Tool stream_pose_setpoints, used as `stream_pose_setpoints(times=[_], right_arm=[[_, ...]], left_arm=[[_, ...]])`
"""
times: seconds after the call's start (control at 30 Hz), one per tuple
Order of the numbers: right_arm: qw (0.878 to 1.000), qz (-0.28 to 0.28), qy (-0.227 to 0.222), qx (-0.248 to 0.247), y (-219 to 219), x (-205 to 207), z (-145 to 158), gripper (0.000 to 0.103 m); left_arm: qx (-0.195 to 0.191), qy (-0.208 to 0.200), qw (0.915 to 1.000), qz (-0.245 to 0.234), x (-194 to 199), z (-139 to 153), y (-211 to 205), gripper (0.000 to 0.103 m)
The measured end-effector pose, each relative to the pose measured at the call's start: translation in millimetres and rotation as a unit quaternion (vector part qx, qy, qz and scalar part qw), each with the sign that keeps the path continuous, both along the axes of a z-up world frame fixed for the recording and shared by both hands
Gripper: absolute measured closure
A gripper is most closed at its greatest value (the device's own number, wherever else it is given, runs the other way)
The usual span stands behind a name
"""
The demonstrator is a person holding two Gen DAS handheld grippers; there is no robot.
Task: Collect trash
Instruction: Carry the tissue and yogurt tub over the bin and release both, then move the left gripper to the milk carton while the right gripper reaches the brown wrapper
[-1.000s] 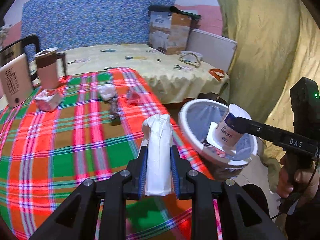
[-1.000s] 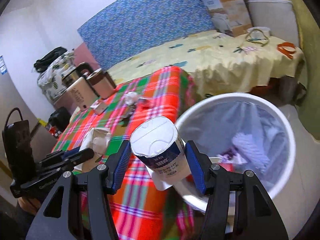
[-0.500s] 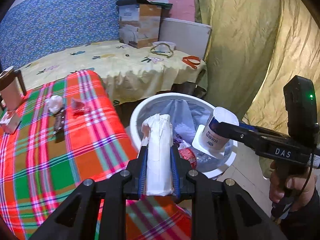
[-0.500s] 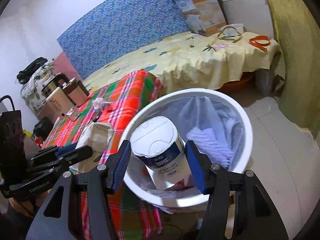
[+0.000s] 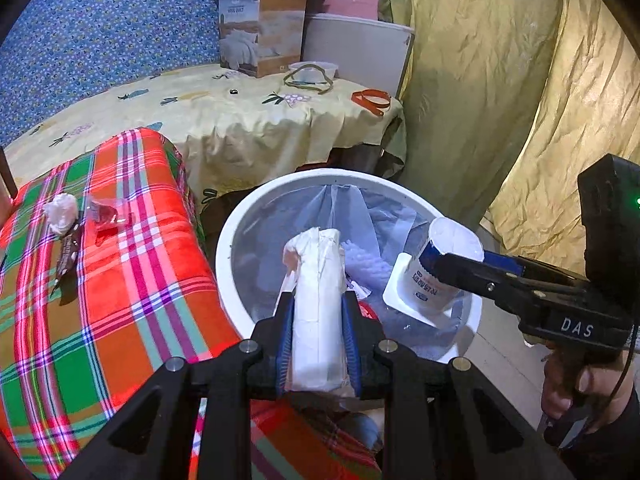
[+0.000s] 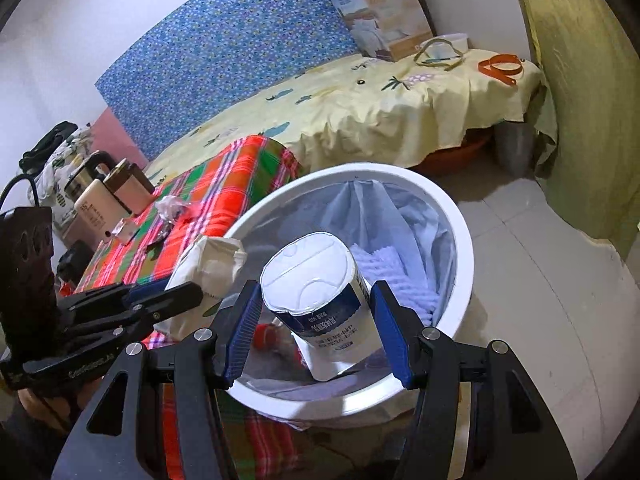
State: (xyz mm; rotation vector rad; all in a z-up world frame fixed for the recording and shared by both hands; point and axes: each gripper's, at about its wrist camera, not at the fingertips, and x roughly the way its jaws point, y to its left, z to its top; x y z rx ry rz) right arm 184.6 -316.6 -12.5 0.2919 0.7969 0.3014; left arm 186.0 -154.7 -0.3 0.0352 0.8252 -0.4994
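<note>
My left gripper [image 5: 316, 312] is shut on a crumpled white paper bag [image 5: 318, 304] and holds it over the near rim of the white trash bin [image 5: 240, 216]. My right gripper [image 6: 316, 320] is around a white cup with a blue label [image 6: 320, 300], upside down over the bin [image 6: 460, 216]; the pads stand a little apart from its sides. The cup [image 5: 436, 268] and the right gripper [image 5: 472, 272] also show in the left wrist view. The bag [image 6: 208, 268] shows in the right wrist view. A white tissue wad [image 5: 62, 208], a red wrapper [image 5: 106, 216] and a dark wrapper [image 5: 68, 252] lie on the plaid table.
The plaid-covered table [image 5: 100, 300] stands left of the bin. A bed with a yellow sheet [image 5: 224, 112] lies behind, with a cardboard box [image 5: 260, 28]. A yellow curtain [image 5: 500, 80] hangs on the right. Kettles and a mug [image 6: 108, 192] stand at the table's far end.
Both grippers have moved from over the table to over the bin with their loads. The right gripper's pads have spread a little from the cup.
</note>
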Motion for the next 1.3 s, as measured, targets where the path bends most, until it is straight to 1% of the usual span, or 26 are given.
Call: stream_pose_setpoints(times=[0.23, 0.3, 0.37, 0.43, 0.47, 0.7, 1.03, 1.3], right_arm=[[1.000, 0.002, 0.006, -0.006, -3, 3, -3, 0.044], [1.000, 0.001, 0.004, -0.014, -3, 2, -2, 0.044], [1.000, -0.001, 0.003, -0.020, -3, 3, -2, 0.044], [1.000, -0.004, -0.001, -0.023, -3, 3, -1, 0.044], [1.000, -0.006, -0.003, -0.024, -4, 2, 0, 0.044], [0.999, -0.007, -0.015, -0.039, 2, -1, 7, 0.043], [0.998, 0.004, -0.028, -0.050, 14, -15, 18, 0.043], [0.998, 0.029, -0.032, -0.042, 30, -26, 26, 0.043]], left_arm=[[-0.007, 0.003, 1.0000, 0.003, 13, -2, -5, 0.074], [-0.009, 0.004, 0.9999, 0.003, 15, -3, -5, 0.070], [-0.012, 0.004, 0.9999, 0.006, 16, -4, -4, 0.069], [-0.018, 0.004, 0.9998, 0.007, 16, -3, -3, 0.062], [-0.021, 0.004, 0.9998, 0.008, 17, -3, -2, 0.061], [-0.032, 0.000, 0.9993, 0.019, 12, 3, 12, 0.061], [-0.038, -0.014, 0.9982, 0.043, -10, 11, 38, 0.061], [-0.038, -0.023, 0.9966, 0.069, -28, 13, 63, 0.061]])
